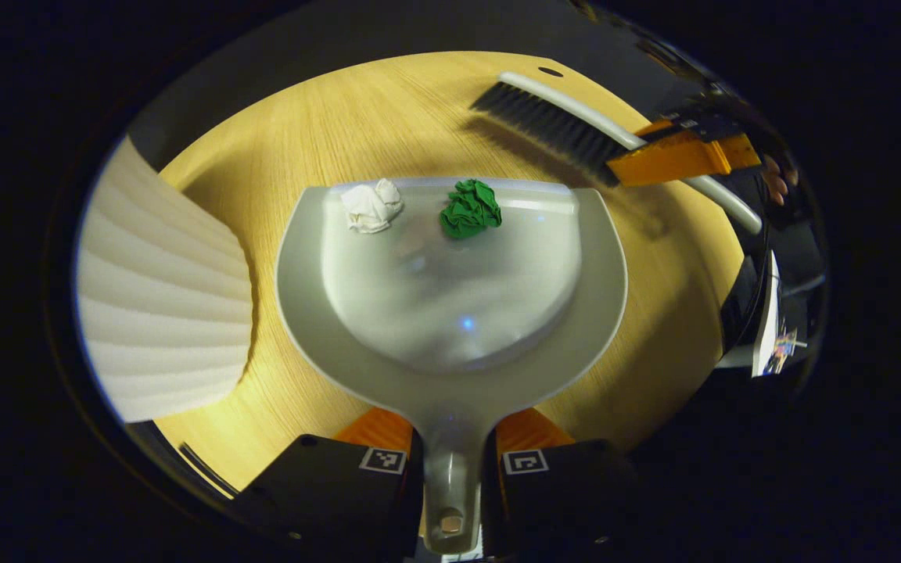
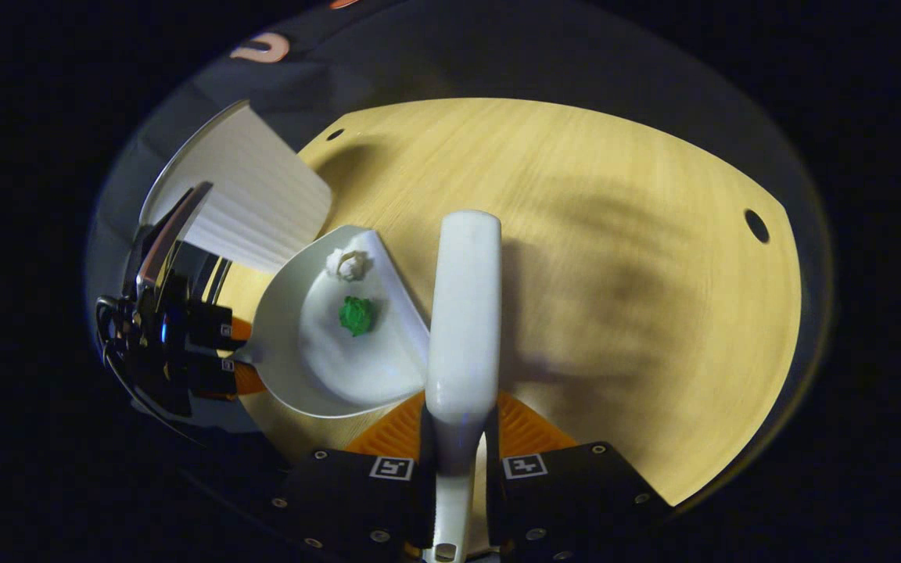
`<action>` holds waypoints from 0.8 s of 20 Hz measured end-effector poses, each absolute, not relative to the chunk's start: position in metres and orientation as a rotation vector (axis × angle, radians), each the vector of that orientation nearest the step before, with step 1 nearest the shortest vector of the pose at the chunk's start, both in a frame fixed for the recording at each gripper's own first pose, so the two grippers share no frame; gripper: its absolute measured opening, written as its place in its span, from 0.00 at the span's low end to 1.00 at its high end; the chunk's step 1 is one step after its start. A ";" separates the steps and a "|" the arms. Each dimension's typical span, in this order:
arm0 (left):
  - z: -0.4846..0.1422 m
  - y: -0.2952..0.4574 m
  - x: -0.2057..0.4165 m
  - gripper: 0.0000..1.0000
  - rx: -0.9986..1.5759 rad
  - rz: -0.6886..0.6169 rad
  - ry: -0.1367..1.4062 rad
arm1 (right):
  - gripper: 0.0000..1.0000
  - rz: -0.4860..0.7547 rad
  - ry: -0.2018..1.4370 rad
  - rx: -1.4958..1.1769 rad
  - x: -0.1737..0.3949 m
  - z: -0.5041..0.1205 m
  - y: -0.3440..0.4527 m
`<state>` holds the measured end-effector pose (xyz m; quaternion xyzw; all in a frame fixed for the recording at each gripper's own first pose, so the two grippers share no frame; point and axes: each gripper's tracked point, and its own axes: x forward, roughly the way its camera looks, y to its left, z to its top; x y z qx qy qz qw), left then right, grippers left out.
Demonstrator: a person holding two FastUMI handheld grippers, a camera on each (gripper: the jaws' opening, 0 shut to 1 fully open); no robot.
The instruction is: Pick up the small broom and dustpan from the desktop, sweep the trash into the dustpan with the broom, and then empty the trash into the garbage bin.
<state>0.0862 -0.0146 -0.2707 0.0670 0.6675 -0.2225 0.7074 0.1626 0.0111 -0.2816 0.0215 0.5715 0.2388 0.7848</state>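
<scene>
My left gripper (image 1: pixel 450 438) is shut on the handle of the grey dustpan (image 1: pixel 450 313), whose pan spreads out ahead over the wooden desktop (image 1: pixel 341 125). A crumpled white paper ball (image 1: pixel 372 206) and a crumpled green paper ball (image 1: pixel 470 208) lie inside it, near its front lip. The small broom (image 1: pixel 552 121), dark bristles down, hovers beyond the lip at upper right, held by the right gripper (image 1: pixel 673 156). In the right gripper view my right gripper (image 2: pixel 458 438) is shut on the broom's white handle (image 2: pixel 462 313). To its left sit the dustpan (image 2: pixel 341 344), white ball (image 2: pixel 349 264), green ball (image 2: pixel 357 314) and left gripper (image 2: pixel 243 367).
A white ribbed garbage bin (image 1: pixel 161 297) stands at the left of the dustpan, close to its rim; its wall (image 2: pixel 251 195) rises behind the pan. The desktop (image 2: pixel 615 274) stretches to the right, with small round holes near its far edge.
</scene>
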 end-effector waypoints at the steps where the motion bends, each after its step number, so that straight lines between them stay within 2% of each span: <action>1: -0.270 -0.017 0.087 0.31 0.120 -0.460 1.485 | 0.27 0.463 1.241 0.072 0.157 -0.283 0.003; 3: -0.272 -0.024 0.085 0.30 0.046 -0.402 1.493 | 0.27 0.390 1.258 0.112 0.142 -0.292 0.007; 6: -0.268 -0.027 0.084 0.30 -0.044 -0.332 1.499 | 0.27 0.343 1.287 0.140 0.127 -0.307 0.017; 11: -0.259 -0.038 0.084 0.30 -0.091 -0.232 1.473 | 0.27 0.104 1.276 0.208 0.110 -0.327 -0.009; 16: -0.223 -0.054 0.083 0.30 -0.014 -0.288 1.407 | 0.28 0.046 1.264 0.210 0.102 -0.343 -0.030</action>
